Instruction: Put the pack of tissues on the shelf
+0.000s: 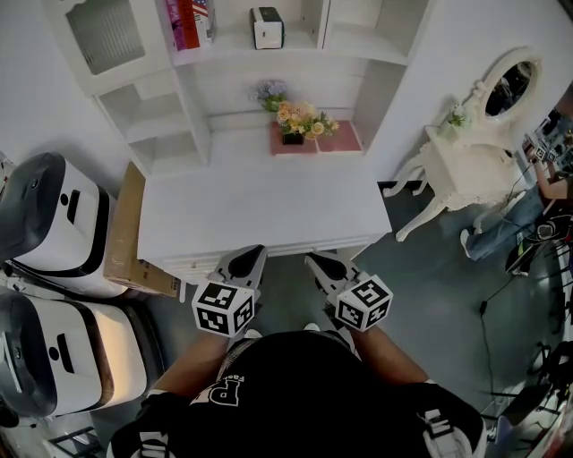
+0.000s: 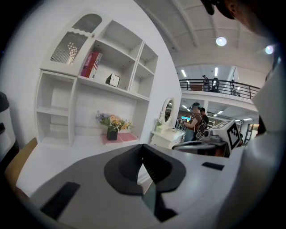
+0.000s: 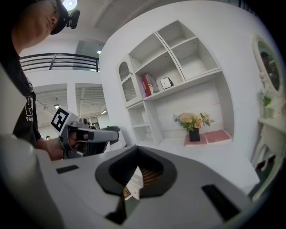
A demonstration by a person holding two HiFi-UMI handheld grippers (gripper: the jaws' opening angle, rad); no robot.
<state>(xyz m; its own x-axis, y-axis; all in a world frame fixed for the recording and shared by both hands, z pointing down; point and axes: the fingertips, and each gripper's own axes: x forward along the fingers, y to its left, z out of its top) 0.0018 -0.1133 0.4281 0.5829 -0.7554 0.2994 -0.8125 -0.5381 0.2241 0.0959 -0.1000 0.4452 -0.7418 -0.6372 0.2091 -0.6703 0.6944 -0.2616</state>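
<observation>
step: seems done, white-and-black pack of tissues (image 1: 267, 27) on upper white shelf (image 1: 358, 40) | left tongs (image 1: 254, 254), right tongs (image 1: 313, 260) pressed together, empty | advice: hold both clear of white bench (image 1: 269, 215)

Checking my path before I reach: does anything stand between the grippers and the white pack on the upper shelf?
Nothing visible does. The white pack already stands on the upper shelf, right of the red books. The flowers sit lower, under that shelf, and the desk before the left gripper and right gripper is bare.
</observation>
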